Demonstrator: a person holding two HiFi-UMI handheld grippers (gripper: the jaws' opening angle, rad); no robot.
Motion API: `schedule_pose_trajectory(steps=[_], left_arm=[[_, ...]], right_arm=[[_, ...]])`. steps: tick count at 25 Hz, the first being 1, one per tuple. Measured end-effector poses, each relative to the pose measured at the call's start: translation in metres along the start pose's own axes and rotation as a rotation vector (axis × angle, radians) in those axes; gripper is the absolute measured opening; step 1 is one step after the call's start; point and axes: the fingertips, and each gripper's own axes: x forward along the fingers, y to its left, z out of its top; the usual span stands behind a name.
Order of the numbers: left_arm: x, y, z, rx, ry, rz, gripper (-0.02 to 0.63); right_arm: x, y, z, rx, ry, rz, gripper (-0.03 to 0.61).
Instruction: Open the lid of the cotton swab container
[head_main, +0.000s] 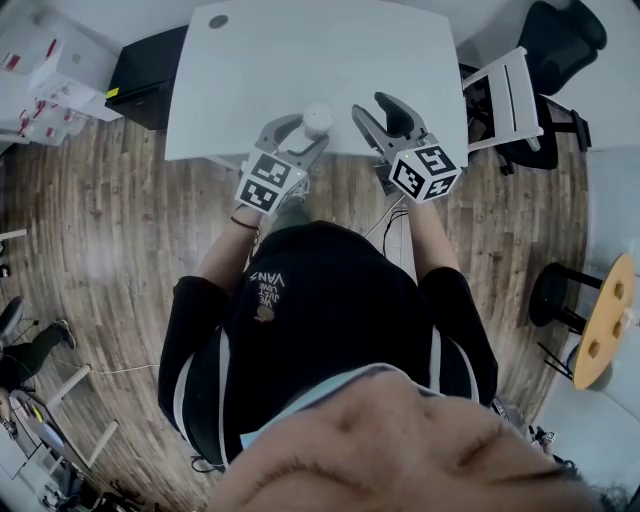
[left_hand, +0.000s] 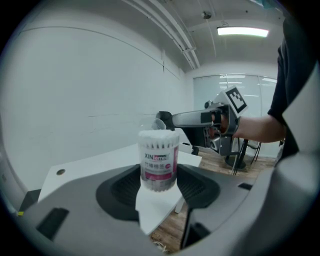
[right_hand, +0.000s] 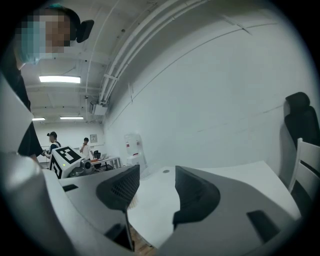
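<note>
The left gripper (left_hand: 160, 186) has its fingers (left_hand: 125, 187) clamped on the lower body of the cotton swab container (left_hand: 159, 155), one dark pad on each side. The container stands upright between them. It is a clear tube with a pink-and-white label, and its top shows bare white swab tips with no cover over them. In the head view it sits at 12 o'clock from the left gripper's marker cube (head_main: 265, 182), over the near edge of the white surface (head_main: 300, 60). Whether its base touches the surface cannot be told.

The right gripper (right_hand: 156, 175) is level, with its fingers (right_hand: 192, 192) apart by about the width of the container. In the left gripper view a translucent lid (left_hand: 159, 123) sits at its fingertips, at 12 o'clock from the container's top and clear of it. In the right gripper's own view the clear lid can barely be made out between the pads. In the head view the right gripper is at 3 o'clock from the container, close beside it, with its own marker cube (head_main: 425, 170) nearer the person.

The surface carries a small round hole (head_main: 218, 21) near its far edge. A white chair (head_main: 505, 95) stands at 3 o'clock from the surface and a black office chair (head_main: 560, 40) at 2 o'clock. A black cabinet (head_main: 150, 75) is at 9 o'clock. All of it stands on a wood floor (head_main: 120, 230).
</note>
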Motion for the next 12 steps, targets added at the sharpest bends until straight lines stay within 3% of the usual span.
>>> schedule_pose_trajectory(steps=[12], left_arm=[[-0.007,0.016,0.008,-0.018,-0.029,0.042,0.233]], right_arm=[[-0.001,0.007,-0.007,-0.007,0.007,0.002,0.207]])
